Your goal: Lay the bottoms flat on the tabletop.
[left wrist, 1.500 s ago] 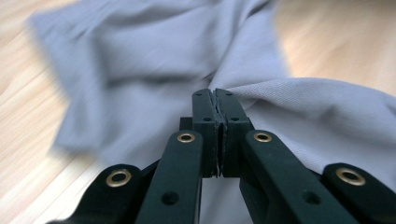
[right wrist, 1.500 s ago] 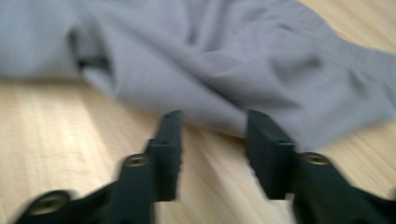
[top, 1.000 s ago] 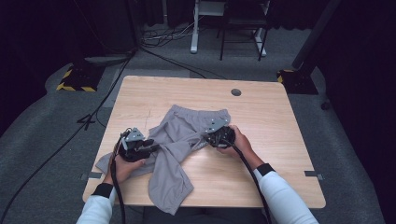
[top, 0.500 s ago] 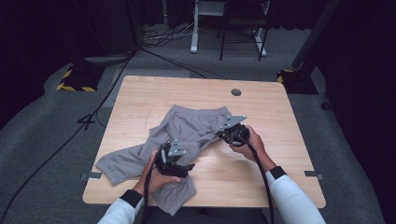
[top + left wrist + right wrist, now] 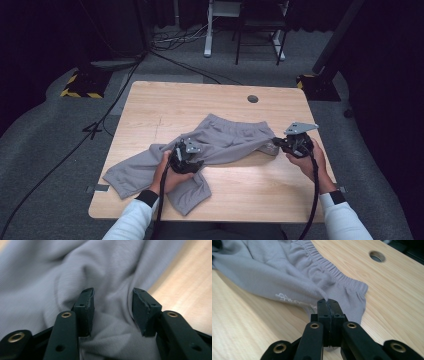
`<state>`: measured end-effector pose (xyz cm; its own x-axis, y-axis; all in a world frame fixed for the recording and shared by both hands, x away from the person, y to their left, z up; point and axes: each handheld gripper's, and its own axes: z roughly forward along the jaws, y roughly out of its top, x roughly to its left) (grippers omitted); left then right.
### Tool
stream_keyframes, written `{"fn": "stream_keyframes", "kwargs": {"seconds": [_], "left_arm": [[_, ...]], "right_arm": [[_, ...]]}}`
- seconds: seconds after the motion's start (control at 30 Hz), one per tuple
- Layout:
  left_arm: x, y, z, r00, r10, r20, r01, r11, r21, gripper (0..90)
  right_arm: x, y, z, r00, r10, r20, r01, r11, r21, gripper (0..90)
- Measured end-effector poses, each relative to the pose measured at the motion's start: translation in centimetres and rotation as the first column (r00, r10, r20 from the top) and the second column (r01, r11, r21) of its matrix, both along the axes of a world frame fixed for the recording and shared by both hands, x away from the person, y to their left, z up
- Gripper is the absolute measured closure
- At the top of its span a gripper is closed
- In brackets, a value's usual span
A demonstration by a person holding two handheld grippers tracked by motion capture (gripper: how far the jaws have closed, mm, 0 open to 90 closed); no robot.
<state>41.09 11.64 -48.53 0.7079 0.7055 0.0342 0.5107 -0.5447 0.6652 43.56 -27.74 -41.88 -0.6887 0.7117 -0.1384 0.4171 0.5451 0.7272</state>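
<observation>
The grey pants (image 5: 220, 145) lie across the middle of the table (image 5: 200, 102), their long axis running from the waistband at the far right down to the leg ends at the near left. The cable hole (image 5: 253, 99) serves as landmark: the waistband corner sits near and to the right of it, the legs stretch away from it towards the person's left side.

The right gripper (image 5: 280, 145) is at the waistband end, the end nearer the hole. In the right gripper view its jaws are pressed flat together with a fold of cloth (image 5: 325, 298) pinched between the tips, just beside the elastic hem (image 5: 332, 270); the hole (image 5: 377, 256) shows beyond it. The cloth rises slightly to the tips, so this corner seems lifted or drawn taut.

The left gripper (image 5: 181, 159) is over the crotch and upper leg, farther from the hole, well apart from the right one. In the left gripper view its jaws stand about half open, straddling a raised ridge of fabric (image 5: 112, 315); both pads (image 5: 87, 311) touch or nearly touch the cloth, without clamping it.

Judging from this, the coming move turns on the left jaws closing on that ridge, which lies directly between them, so both ends of the garment can be pulled along its long axis.
</observation>
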Motion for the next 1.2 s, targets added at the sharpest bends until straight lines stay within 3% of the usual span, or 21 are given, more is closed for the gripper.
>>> {"fn": "stream_keyframes", "kwargs": {"seconds": [0.03,0.1,0.2,0.3,0.37,0.4,0.47,0.53,0.57,0.63,0.73,0.8,0.83,0.87,0.9,1.07,1.13,1.2], "left_arm": [[0.3,0.5,0.2,0.9998,0.016,-0.007,-0.016,0.9999,-0.001,53.1],[0.7,1.5,0.4,0.9990,0.030,-0.034,-0.032,0.9971,-0.069,49.1],[0.2,2.3,0.9,0.9995,0.024,-0.021,-0.026,0.9932,-0.113,43.8],[-1.5,2.1,1.7,0.9985,-0.054,-0.004,0.053,0.9879,-0.146,33.5],[-3.2,1.4,2.2,0.9920,-0.126,0.006,0.126,0.9777,-0.168,29.5],[-4.1,1.0,2.4,0.9890,-0.147,0.011,0.147,0.9742,-0.171,27.7],[-5.8,0.1,2.3,0.9789,-0.204,-0.001,0.200,0.9582,-0.205,24.3],[-7.1,-1.0,1.9,0.9754,-0.220,-0.014,0.216,0.9655,-0.146,22.4],[-7.7,-1.3,1.5,0.9726,-0.231,-0.024,0.225,0.9634,-0.145,21.0],[-8.5,-1.9,0.8,0.9763,-0.214,-0.034,0.211,0.9744,-0.079,19.9],[-9.0,-2.2,0.1,0.9797,-0.193,-0.055,0.191,0.9809,-0.040,19.0],[-9.2,-2.2,-0.2,0.9803,-0.189,-0.056,0.189,0.9819,-0.014,22.1],[-9.1,-2.2,-0.5,0.9830,-0.176,-0.053,0.177,0.9840,0.020,25.9],[-8.9,-2.0,-0.6,0.9830,-0.170,-0.069,0.171,0.9853,0.001,30.9],[-8.8,-1.8,-0.7,0.9849,-0.163,-0.057,0.163,0.9866,-0.009,34.5],[-8.6,-0.6,-0.6,0.9847,-0.171,-0.032,0.171,0.9853,-0.010,70.2],[-8.5,-0.2,-0.6,0.9851,-0.171,-0.017,0.171,0.9853,-0.012,72.7],[-8.6,0.6,-0.1,0.9883,-0.151,0.016,0.152,0.9866,-0.058,80.6]], "right_arm": [[0.2,-0.4,-0.2,0.9998,-0.020,-0.003,0.020,1.000,0.000,89.3],[0.8,-1.0,-0.6,0.9980,-0.062,-0.007,0.062,0.998,-0.005,89.2],[1.7,-1.2,-1.6,0.9937,-0.110,-0.019,0.110,0.994,-0.018,88.6],[2.2,-0.9,-2.3,0.9906,-0.136,-0.012,0.136,0.990,-0.026,78.5],[2.5,-0.6,-2.6,0.9905,-0.137,-0.014,0.137,0.990,-0.026,77.1],[2.6,-0.6,-2.7,0.9903,-0.139,-0.012,0.138,0.990,-0.023,71.6],[2.6,-0.4,-2.9,0.9876,-0.156,-0.020,0.156,0.988,-0.021,64.2],[2.6,-0.1,-3.0,0.9890,-0.146,-0.027,0.145,0.989,-0.023,57.8],[2.5,0.0,-3.0,0.9875,-0.156,-0.020,0.156,0.987,-0.036,56.4],[2.2,0.1,-2.9,0.9893,-0.145,-0.015,0.145,0.989,-0.023,54.3],[1.6,0.3,-2.8,0.9931,-0.117,-0.013,0.116,0.993,-0.007,52.7],[1.3,0.5,-2.9,0.9954,-0.096,-0.009,0.096,0.995,0.003,52.3],[1.2,0.6,-3.0,0.9967,-0.080,-0.012,0.080,0.997,0.009,51.8],[1.1,0.7,-3.0,0.9983,-0.056,-0.017,0.057,0.998,0.020,51.1],[1.0,0.9,-3.0,0.9991,-0.040,-0.013,0.041,0.999,0.023,51.2],[0.8,1.7,-3.1,1.0000,0.008,-0.003,-0.008,1.000,0.029,48.7],[0.8,2.1,-3.4,0.9988,0.046,-0.014,-0.046,0.998,0.046,48.0],[0.8,2.6,-3.6,0.9982,0.058,-0.011,-0.058,0.998,0.022,48.3]]}}
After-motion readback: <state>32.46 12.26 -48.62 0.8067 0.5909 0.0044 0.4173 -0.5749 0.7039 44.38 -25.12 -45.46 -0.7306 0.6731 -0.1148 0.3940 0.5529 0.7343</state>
